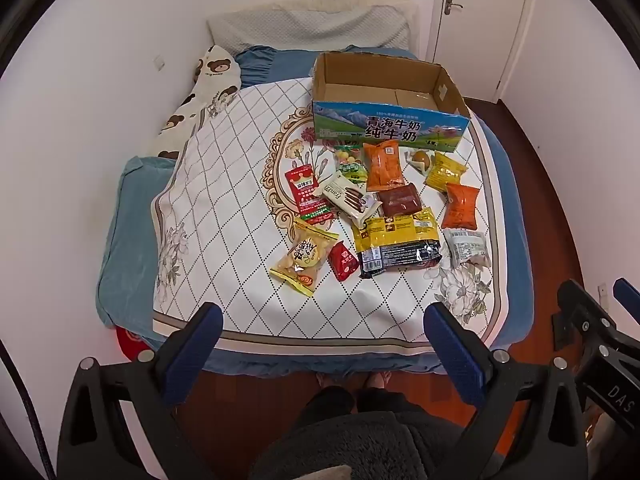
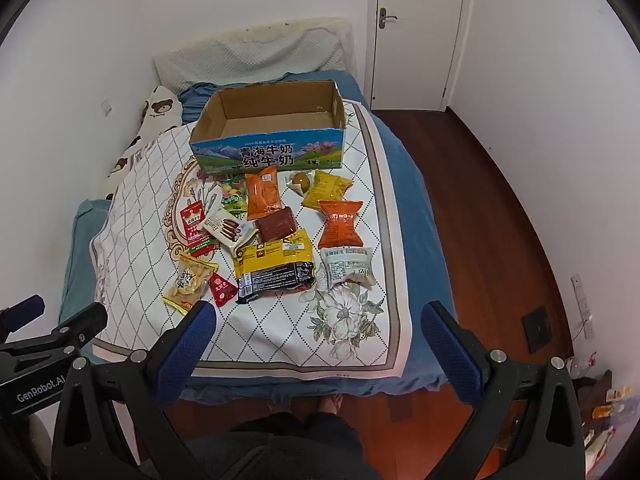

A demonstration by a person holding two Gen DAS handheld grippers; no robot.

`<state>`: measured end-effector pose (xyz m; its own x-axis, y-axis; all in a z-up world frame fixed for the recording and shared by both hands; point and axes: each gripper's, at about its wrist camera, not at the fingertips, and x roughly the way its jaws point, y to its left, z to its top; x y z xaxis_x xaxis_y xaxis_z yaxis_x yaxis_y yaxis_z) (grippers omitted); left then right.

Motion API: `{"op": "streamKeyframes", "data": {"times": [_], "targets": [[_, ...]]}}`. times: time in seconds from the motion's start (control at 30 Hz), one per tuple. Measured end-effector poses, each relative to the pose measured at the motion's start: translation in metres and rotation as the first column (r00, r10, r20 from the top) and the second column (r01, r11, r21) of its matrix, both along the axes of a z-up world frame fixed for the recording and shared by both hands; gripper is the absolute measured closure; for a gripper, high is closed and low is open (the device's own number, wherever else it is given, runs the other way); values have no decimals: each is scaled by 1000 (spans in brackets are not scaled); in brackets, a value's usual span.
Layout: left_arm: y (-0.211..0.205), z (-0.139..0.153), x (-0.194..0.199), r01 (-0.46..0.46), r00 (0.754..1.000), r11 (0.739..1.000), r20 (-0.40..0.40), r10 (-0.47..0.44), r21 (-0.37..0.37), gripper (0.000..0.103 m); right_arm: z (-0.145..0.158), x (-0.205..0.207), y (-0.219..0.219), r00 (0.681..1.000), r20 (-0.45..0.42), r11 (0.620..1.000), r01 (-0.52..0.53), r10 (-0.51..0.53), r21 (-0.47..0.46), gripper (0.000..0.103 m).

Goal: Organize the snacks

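even, soft indoor light; sharp centre, perhaps dim, heavily warped edges.

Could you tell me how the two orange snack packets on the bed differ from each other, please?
The orange packet by the box is long and fairly flat; the orange packet nearer the bed's right edge is shorter, puffier and pinched at the middle. The first overlaps the brown packet; the second lies apart, touching nothing. The first lies close to the cardboard box; the second is farther from it. Both are sealed, orange, and still outside the box.
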<state>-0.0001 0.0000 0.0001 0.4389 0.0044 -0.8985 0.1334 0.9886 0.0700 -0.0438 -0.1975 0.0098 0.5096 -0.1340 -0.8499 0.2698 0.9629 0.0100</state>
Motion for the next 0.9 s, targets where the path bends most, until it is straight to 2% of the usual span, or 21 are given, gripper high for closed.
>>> {"op": "streamKeyframes", "data": {"times": [0.87,0.9], "targets": [[-4,8,-1,-1,1000,1000,9,1,-16,0,-3,-13,2,1000,-3,1000,-2,2,-1,0],[-5,8,-1,0,1000,1000,8,0,-16,0,7,-8,1,1000,-2,1000,-3,3,-4,0]]}}
